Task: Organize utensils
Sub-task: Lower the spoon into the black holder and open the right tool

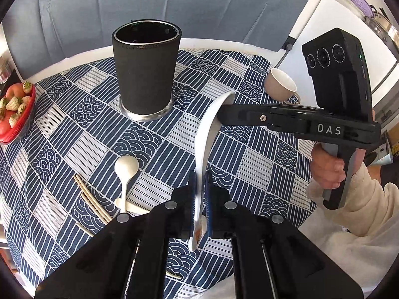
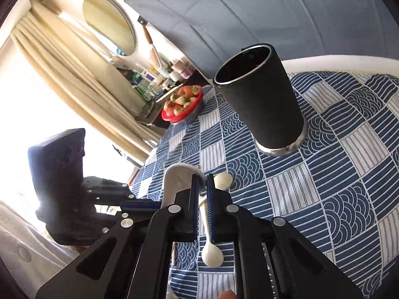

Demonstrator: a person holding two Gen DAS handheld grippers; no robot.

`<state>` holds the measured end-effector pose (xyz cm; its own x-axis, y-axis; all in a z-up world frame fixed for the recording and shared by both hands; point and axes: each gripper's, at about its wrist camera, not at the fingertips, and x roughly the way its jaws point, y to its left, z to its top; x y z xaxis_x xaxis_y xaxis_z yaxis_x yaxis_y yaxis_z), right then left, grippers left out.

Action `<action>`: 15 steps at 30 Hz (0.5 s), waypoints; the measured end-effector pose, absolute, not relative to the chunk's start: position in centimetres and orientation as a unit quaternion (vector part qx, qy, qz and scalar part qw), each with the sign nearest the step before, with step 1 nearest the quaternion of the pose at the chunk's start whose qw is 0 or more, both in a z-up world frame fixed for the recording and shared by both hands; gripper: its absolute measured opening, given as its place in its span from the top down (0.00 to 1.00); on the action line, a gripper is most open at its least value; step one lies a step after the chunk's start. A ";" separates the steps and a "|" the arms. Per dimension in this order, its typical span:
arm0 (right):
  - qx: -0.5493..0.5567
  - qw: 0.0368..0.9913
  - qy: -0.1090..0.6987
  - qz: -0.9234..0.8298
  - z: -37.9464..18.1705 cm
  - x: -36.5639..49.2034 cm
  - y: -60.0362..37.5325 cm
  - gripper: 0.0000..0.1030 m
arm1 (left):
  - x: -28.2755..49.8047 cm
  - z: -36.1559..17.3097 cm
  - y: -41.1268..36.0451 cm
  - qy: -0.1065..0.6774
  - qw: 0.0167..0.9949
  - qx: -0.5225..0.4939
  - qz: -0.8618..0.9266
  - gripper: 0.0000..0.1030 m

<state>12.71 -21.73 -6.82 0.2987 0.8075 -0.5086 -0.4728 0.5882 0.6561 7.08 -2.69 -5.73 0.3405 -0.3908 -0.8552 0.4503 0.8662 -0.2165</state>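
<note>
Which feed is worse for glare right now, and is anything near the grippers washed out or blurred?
Right wrist view: the window at left is blown out, leaving the left gripper a dark silhouette; the black holder and tablecloth stay clear. Left wrist view: even light, no glare; the large white spoon reads sharply, with fisheye bending at the edges.

patterned tablecloth (image 1: 82, 134), fruit bowl (image 1: 15, 124), beige cup (image 1: 281, 84), mirror (image 2: 109, 22)
</note>
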 end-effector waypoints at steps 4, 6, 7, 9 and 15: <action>0.178 0.795 0.405 0.415 -4.6 12.6 -21.7 0.94 | 7.3 -4.3 -2.8 0.494 0.830 0.049 -0.253 0.92; 0.169 0.803 0.392 0.417 -3.3 12.7 -21.8 0.94 | 7.6 -3.5 -2.8 0.484 0.836 0.054 -0.252 0.92; 0.165 0.806 0.385 0.417 -2.8 12.9 -21.8 0.94 | 7.8 -3.1 -2.8 0.479 0.838 0.054 -0.254 0.92; 0.156 0.813 0.372 0.419 -1.5 13.3 -21.8 0.95 | 8.1 -2.5 -2.9 0.468 0.844 0.059 -0.255 0.92; 0.122 0.833 0.342 0.418 1.7 14.8 -21.4 0.95 | 9.9 -0.7 -3.1 0.441 0.857 0.068 -0.258 0.92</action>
